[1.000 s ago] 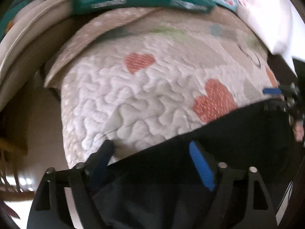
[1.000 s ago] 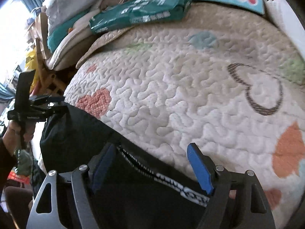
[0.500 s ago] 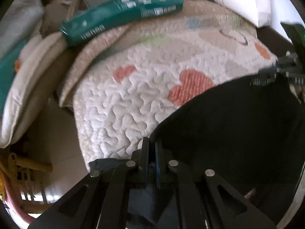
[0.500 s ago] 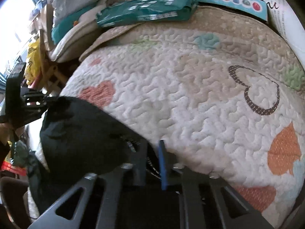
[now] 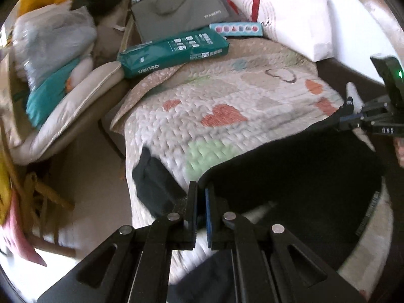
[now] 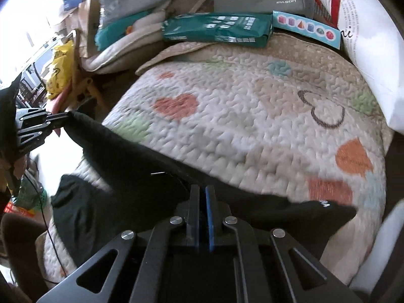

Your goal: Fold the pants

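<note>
Left gripper [image 5: 201,197] is clamped on the black pants [image 5: 298,176]; right gripper [image 6: 202,197] is likewise pinched shut on their edge. The pants hang stretched between them over the quilt [image 6: 252,116]. Only the left view shows a dark leg [image 5: 154,189] trailing across the quilt's edge; the right view alone shows the left gripper's fabric hold from outside.

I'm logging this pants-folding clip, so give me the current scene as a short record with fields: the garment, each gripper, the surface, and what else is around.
garment: black pants, top edge lifted and stretched between the two grippers, the rest draped over the near edge
left gripper: shut on the pants edge
right gripper: shut on the pants edge
surface: quilted blanket with heart patterns
far end: green package, light blue box, white pillow, grey bag
stage: no fold visible yet
</note>
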`<action>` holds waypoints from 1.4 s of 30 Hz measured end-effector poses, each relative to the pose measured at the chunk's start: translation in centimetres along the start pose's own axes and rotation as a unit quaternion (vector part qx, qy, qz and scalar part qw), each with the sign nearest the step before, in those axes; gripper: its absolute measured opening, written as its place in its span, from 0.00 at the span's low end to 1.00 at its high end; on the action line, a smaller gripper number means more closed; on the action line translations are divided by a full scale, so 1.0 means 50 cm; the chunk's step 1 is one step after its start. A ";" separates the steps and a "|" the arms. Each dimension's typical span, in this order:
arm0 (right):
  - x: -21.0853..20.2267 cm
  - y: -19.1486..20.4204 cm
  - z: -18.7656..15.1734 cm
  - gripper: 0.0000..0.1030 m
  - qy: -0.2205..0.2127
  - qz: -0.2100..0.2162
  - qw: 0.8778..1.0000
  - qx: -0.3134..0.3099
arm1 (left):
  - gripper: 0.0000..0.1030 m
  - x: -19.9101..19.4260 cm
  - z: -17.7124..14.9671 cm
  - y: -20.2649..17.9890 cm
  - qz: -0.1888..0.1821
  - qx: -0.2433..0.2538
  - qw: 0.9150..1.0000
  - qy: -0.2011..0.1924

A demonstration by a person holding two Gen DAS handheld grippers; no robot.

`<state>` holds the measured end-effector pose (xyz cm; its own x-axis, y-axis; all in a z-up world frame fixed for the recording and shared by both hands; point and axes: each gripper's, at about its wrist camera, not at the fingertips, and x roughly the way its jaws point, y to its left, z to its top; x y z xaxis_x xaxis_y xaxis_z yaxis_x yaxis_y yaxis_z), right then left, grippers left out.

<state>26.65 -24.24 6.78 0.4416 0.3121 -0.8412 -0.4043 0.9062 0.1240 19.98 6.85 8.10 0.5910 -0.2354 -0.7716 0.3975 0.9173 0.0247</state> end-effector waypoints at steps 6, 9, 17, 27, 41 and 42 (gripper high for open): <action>-0.077 0.084 -0.151 0.05 0.011 0.020 0.999 0.023 | 0.05 -0.071 -0.149 -0.049 -0.018 -0.041 0.999 0.021; -0.082 0.119 -0.242 0.05 0.034 0.027 0.998 0.042 | 0.06 -0.056 -0.224 -0.068 -0.010 -0.056 0.997 0.060; -0.018 0.153 -0.359 0.21 0.119 0.023 0.987 0.108 | 0.20 -0.049 -0.317 -0.053 0.006 -0.076 0.988 0.133; -0.157 0.093 -0.353 0.69 0.023 0.018 0.983 0.182 | 0.44 -0.107 -0.341 0.121 0.031 -0.320 0.945 0.063; -0.024 0.256 -0.246 0.69 0.054 0.043 0.993 0.099 | 0.66 0.027 -0.402 0.179 0.059 -0.497 0.855 0.138; -0.012 0.269 -0.239 0.69 0.054 0.048 0.993 0.095 | 0.66 0.020 -0.414 0.189 0.046 -0.517 0.844 0.134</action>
<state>11.38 -15.63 2.66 0.3150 0.3766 -0.8712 -0.2781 0.9142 0.2947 9.80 21.95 -5.62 0.3517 -0.1928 -0.9161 -0.5486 0.7505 -0.3686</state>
